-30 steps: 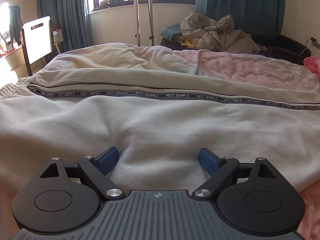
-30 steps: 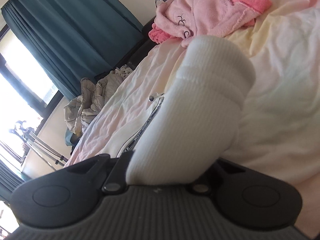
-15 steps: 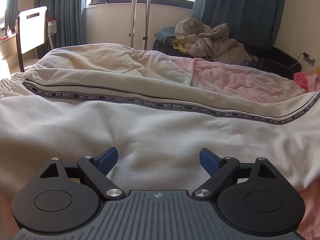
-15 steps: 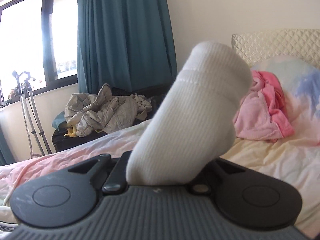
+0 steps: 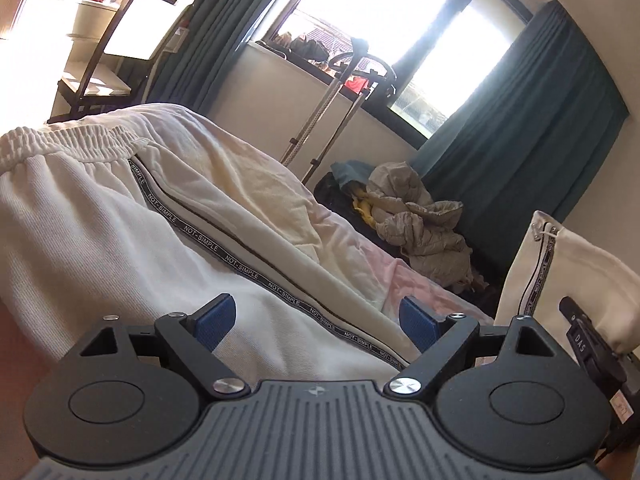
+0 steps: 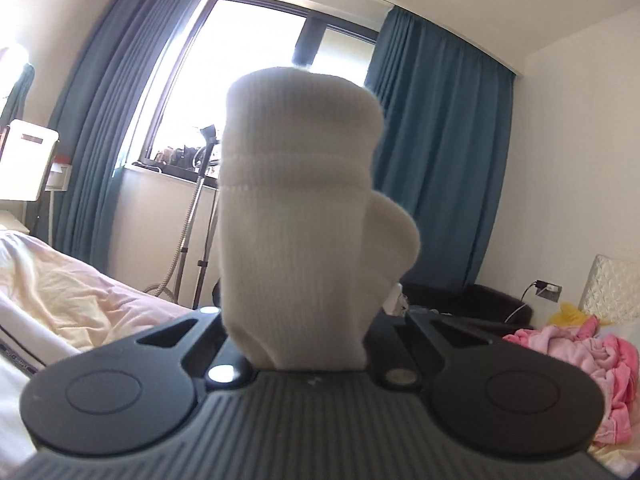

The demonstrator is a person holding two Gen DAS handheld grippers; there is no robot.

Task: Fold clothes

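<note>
One pair of cream-white knit sweatpants (image 5: 92, 236) with a black "NOT-SIMPLE" side stripe (image 5: 240, 264) lay spread across the bed (image 5: 248, 184), the gathered elastic waistband (image 5: 60, 140) at the left and the leg running down to the right. The left claw (image 5: 316, 316) hovered low over the leg, its two blue-padded fingers (image 5: 214, 318) spread wide with nothing between them, the striped seam passing under the gap.

The right claw (image 6: 308, 344) was pressed together on the ribbed white cuff (image 6: 300, 220) of a pant leg, which stood upright out of the grip and blocked most of that view; its fingertips were hidden behind the cloth. In the left view the same lifted leg end (image 5: 560, 280) rose at the right edge, held up off the bed with the black body of the right claw (image 5: 592, 348) just beside it.

Two teal curtains (image 6: 436, 160) framed one window (image 6: 240, 80), with one metal stand (image 6: 192, 216) below the sill. One crumpled beige jacket (image 5: 416, 224) sat on a dark sofa beyond the bed's far edge. One pink fleece garment (image 6: 580, 364) lay at the right side of the bed, well apart from the sweatpants. One white-backed chair (image 5: 148, 20) stood past the waistband end. The pale yellow and pink bedcover showed bare between the sweatpants and the bed's far edge.
</note>
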